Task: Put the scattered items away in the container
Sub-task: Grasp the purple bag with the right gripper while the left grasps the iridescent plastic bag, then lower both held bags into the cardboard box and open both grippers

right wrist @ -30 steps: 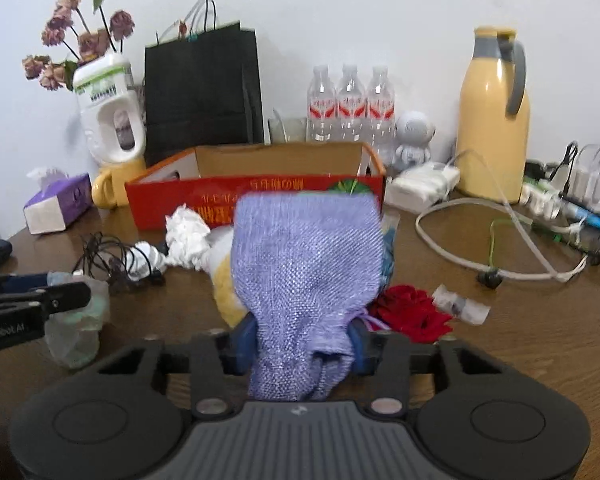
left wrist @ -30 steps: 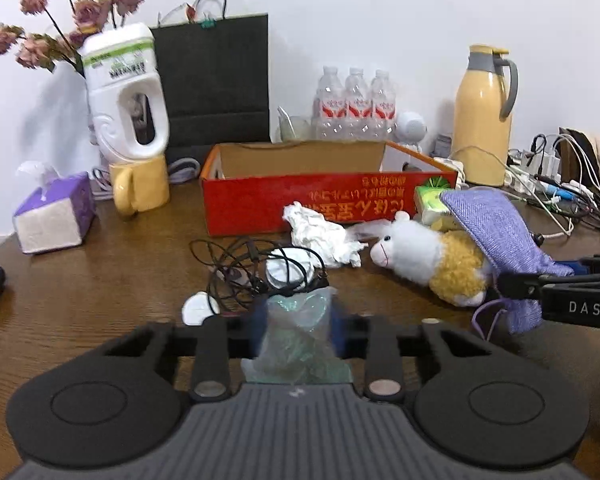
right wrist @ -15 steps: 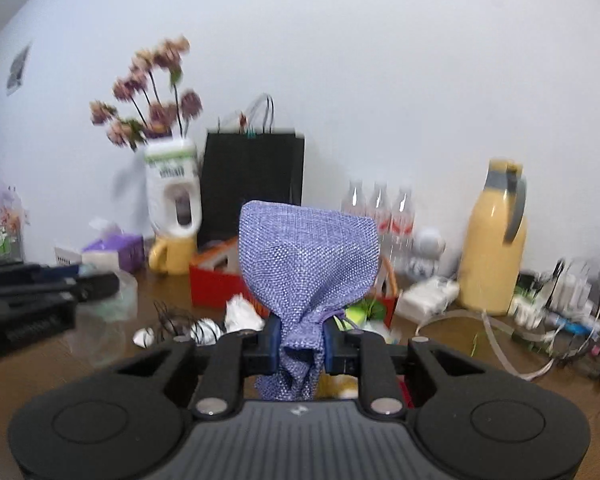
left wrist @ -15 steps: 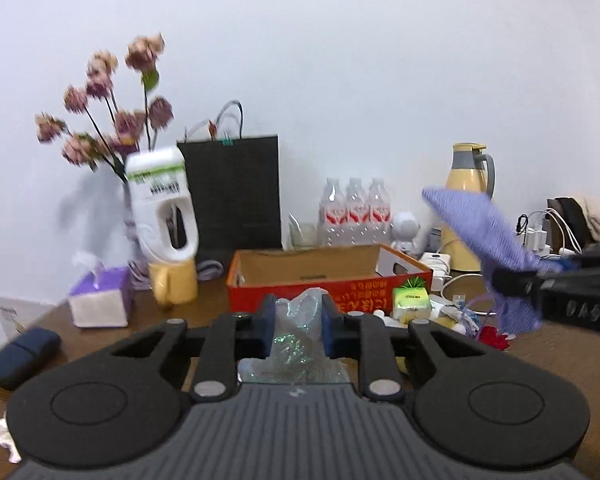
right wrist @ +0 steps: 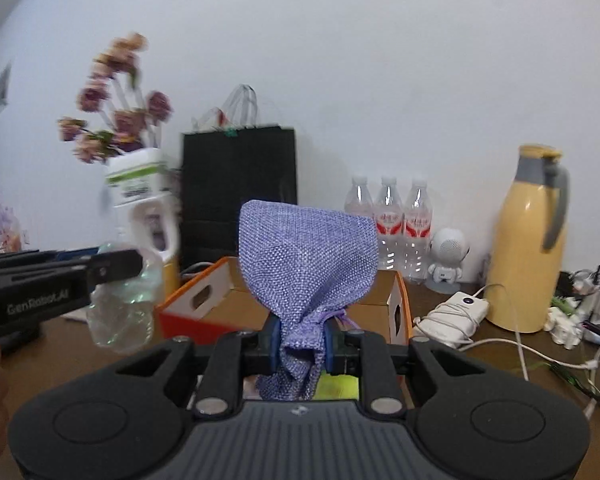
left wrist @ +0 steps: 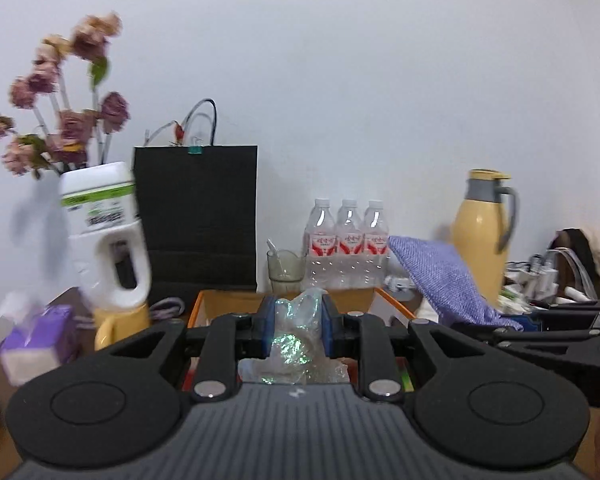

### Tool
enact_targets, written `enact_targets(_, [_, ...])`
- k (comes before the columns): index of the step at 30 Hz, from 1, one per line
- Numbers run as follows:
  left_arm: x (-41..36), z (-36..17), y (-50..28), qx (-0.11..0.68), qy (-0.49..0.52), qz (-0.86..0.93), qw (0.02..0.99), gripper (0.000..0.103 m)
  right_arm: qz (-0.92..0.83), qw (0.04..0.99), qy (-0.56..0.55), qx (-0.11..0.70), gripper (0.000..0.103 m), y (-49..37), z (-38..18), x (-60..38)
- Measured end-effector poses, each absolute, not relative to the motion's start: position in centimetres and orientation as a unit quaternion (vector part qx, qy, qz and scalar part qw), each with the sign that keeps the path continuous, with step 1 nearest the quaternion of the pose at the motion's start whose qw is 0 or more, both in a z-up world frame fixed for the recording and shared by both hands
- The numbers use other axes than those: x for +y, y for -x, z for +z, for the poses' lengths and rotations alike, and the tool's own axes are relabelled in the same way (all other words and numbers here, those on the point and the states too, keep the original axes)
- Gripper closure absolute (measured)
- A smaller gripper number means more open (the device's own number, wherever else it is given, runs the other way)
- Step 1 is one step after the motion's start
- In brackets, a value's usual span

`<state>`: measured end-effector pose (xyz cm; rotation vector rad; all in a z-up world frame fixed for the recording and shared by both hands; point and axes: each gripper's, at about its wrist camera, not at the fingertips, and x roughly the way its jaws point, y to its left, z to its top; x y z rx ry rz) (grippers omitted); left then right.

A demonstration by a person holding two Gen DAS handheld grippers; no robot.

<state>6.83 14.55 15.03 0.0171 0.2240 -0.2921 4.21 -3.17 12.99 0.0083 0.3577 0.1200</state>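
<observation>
My left gripper (left wrist: 296, 330) is shut on a crumpled clear plastic bag (left wrist: 294, 344) and holds it in the air just in front of the red cardboard box (left wrist: 228, 304). My right gripper (right wrist: 300, 338) is shut on the neck of a purple woven pouch (right wrist: 306, 256), lifted above the near edge of the same box (right wrist: 204, 300). In the right wrist view the left gripper (right wrist: 112, 270) and its bag (right wrist: 124, 312) hang at the left. In the left wrist view the pouch (left wrist: 448, 280) and the right gripper (left wrist: 540, 324) are at the right.
Behind the box stand a black paper bag (left wrist: 196, 216), three water bottles (left wrist: 348, 244), a glass (left wrist: 284, 268) and a yellow thermos (right wrist: 528, 240). A white jug with dried flowers (left wrist: 104, 236), a yellow mug and a purple tissue box (left wrist: 36, 344) are left. A charger, cables and a small robot figure (right wrist: 448, 256) lie right.
Both grippers have risen from the table with the plastic bag and the pouch and moved forward towards the red box. The table items have dropped out of sight below.
</observation>
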Motion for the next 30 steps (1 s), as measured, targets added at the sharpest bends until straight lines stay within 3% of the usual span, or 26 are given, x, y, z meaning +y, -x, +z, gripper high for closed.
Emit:
enact_targets(4, [12.1,16.7,-14.7,0.144,-0.022,-0.130,0.981,0.080,0.059,0.976,-0.011,0.211,0.083,-11.6,14.5,-4.8])
enact_targets(9, [9.5,16.7,-25.0,0.249,-0.018,-0.134,0.959,0.080,0.068,0.951,-0.002,0.301,0.082,-21.5,14.9,-6.4])
enact_targets(14, [7.4,12.1,-33.7,0.349,-0.023,-0.122,0.929,0.080,0.063,0.905,-0.009,0.421,0.082,-30.7,12.1,-7.7])
enact_targets(20, [5.8,6.1,-38.4,0.429,-0.033,-0.116,0.895,0.079,0.037,0.852,-0.026,0.522,0.081,-36.8,6.8,-9.2])
enact_targets(24, [4.7,4.5,-39.7,0.435,-0.047,-0.120,0.891,0.078,0.037,0.831,-0.035,0.554,0.066,-38.7,5.0,-9.4])
enact_targets(26, [4.2,4.3,-40.6,0.438,-0.045,-0.119,0.890,0.077,0.035,0.827,-0.031,0.560,0.063,-39.1,4.6,-9.4])
enact_targets(30, [4.6,4.6,-41.7,0.447,-0.011,-0.121,0.886,0.075,0.038,0.834,-0.036,0.549,0.037,-39.3,5.2,-10.2])
